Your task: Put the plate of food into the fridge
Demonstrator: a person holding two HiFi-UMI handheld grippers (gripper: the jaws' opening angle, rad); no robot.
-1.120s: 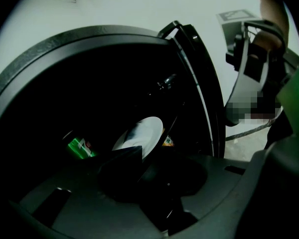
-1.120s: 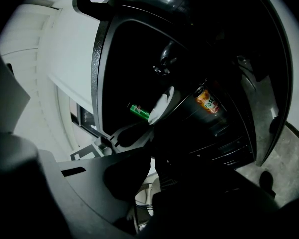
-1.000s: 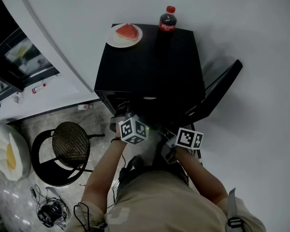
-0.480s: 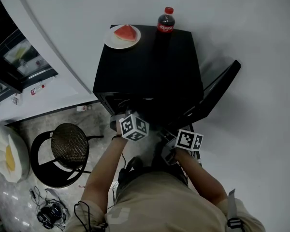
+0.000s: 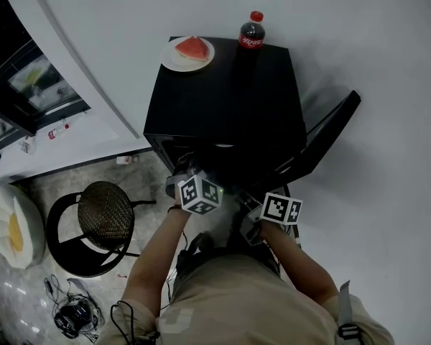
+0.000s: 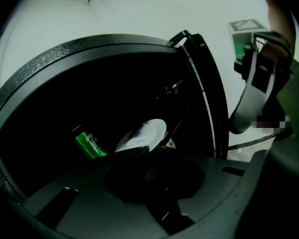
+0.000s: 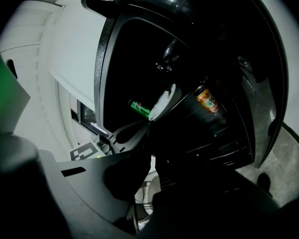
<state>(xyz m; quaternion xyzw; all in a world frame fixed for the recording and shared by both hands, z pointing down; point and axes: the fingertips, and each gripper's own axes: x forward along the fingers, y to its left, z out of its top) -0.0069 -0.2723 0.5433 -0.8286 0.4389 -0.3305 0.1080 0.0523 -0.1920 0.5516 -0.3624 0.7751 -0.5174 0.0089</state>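
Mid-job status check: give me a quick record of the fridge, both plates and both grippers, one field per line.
fridge: black, door swung open
on top: plate of watermelon, cola bottle apart to its right
inside: white plate, tilted; green can nearby
left gripper: jaws have just been closing, now shut on the white plate's near rim
right gripper: before the fridge opening; jaws too dark to read
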